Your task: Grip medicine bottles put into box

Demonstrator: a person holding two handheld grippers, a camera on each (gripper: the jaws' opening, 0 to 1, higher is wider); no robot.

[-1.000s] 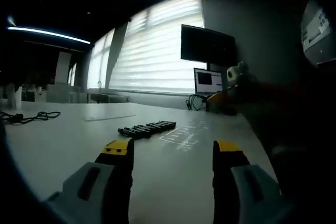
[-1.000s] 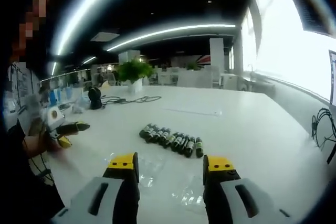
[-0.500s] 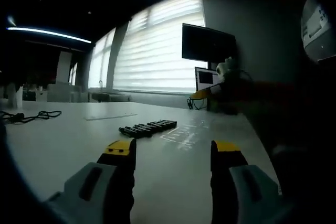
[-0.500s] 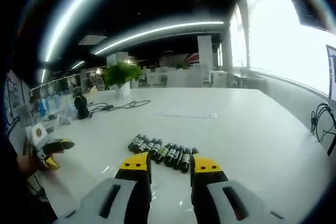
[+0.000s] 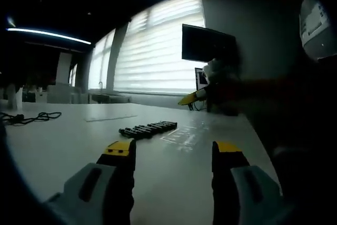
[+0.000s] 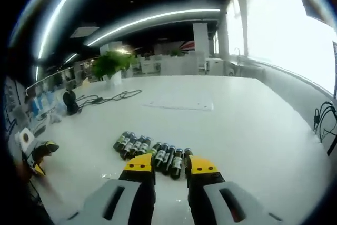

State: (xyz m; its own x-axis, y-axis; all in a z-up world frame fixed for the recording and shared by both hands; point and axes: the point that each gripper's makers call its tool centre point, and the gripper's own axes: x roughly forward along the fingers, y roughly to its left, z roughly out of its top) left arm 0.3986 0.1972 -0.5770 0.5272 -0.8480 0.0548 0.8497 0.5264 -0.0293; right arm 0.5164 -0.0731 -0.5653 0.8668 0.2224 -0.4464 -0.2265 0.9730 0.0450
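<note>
Several medicine bottles (image 6: 152,154) lie on their sides in a tight row on the white table (image 6: 237,130), well in from its edges. The right gripper (image 6: 169,166) sits low just in front of the row, its yellow-tipped jaws drawn close with only a narrow gap between them and nothing held; whether they touch a bottle I cannot tell. In the left gripper view the same row (image 5: 147,128) lies farther off across the tabletop, and the left gripper (image 5: 171,148) hangs over bare table with its jaws spread wide and empty. A black cable (image 6: 113,97) and a potted plant (image 6: 108,67) sit toward the far edge.
</note>
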